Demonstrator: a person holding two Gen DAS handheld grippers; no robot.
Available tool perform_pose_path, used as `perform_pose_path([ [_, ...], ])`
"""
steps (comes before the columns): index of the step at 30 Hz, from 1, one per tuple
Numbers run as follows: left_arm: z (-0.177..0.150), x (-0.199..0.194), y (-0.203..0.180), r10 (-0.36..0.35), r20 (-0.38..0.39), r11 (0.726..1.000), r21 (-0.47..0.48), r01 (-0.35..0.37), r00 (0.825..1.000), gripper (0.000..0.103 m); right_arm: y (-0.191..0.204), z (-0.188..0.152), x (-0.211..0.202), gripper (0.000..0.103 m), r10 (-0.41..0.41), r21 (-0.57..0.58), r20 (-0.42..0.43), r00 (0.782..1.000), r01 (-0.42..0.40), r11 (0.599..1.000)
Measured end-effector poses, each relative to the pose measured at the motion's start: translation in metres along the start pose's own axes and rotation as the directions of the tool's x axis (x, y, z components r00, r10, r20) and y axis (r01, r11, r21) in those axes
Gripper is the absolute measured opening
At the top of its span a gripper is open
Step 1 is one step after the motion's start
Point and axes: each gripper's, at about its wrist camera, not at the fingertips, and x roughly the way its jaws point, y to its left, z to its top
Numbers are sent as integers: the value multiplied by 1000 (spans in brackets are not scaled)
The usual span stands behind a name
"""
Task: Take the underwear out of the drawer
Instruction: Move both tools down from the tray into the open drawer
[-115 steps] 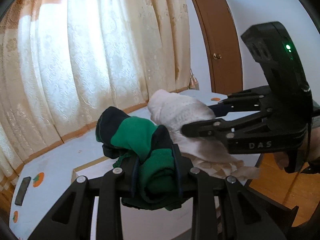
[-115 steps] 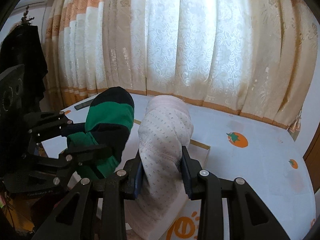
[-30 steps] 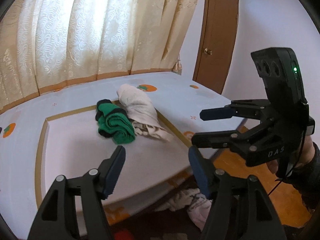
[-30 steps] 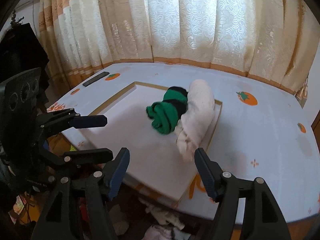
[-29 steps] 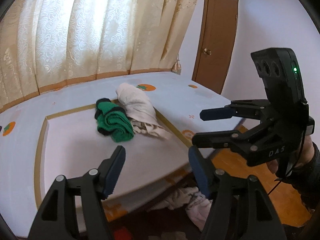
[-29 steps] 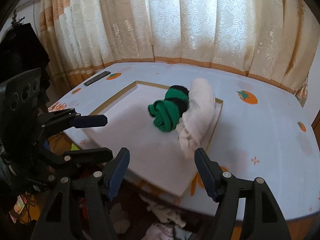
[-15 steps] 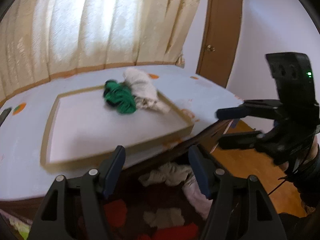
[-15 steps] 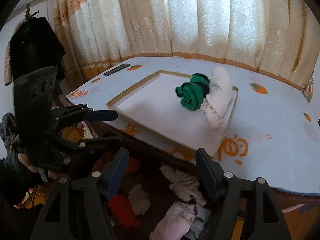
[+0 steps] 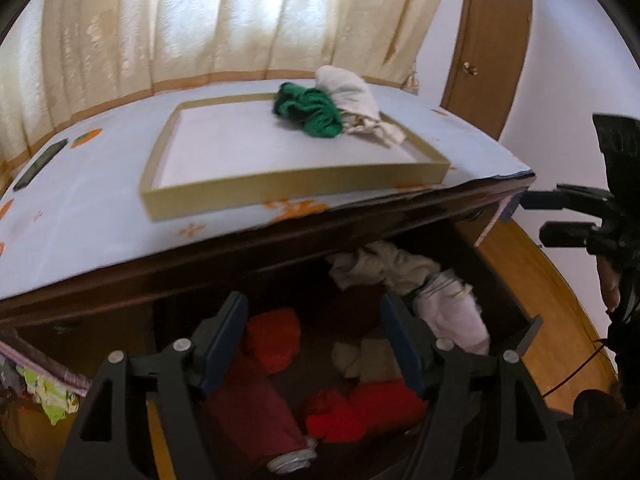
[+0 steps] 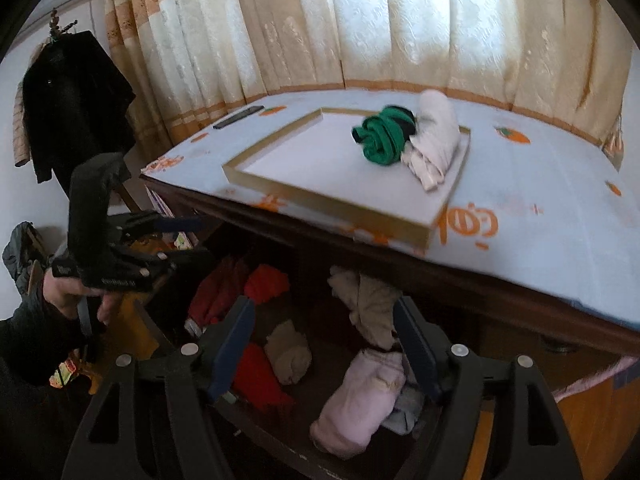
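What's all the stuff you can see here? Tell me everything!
tray: one, gold-edged, white inside, on the table.
green garment: one, green and dark, in the tray.
white garment: one, rolled, in the tray beside the green one.
tablecloth: one, pale blue with orange prints.
phone: one, dark, on the far side of the table.
drawer: one, dark wood, open under the table.
red clothes: several, in the drawer.
cream and pink clothes: several, in the drawer.
curtain: cream and orange, behind.
door: one, brown.
black coat: one, hanging.
left gripper: opening, empty, over the drawer.
right gripper: opening, empty, over the drawer.
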Motion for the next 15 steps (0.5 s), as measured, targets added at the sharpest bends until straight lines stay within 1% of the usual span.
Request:
perform_pose_path([
  [3, -7, 3, 5, 9, -18, 1000, -20, -9, 1000, 70, -5, -12, 8, 74, 4, 33, -19, 1000, -4, 999],
  [8, -19, 10, 6, 10, -50, 999, -35, -12, 999, 70, -8, -30, 27, 74, -15, 58, -54, 998, 18, 998],
  [10, -24, 14, 5, 20, -63, 999, -40, -23, 998, 70, -11, -37, 34, 74, -31, 60, -72, 997, 36, 998],
  [12, -29, 19, 5, 22, -77, 999, -47, -26, 997, 70, -14, -45, 45, 74, -66, 58, -102, 993, 72, 996],
  [15, -36, 24, 6, 17, -100, 998, -59, -23, 995, 70, -23, -56, 61, 74, -110, 62, -154, 982, 120, 991],
])
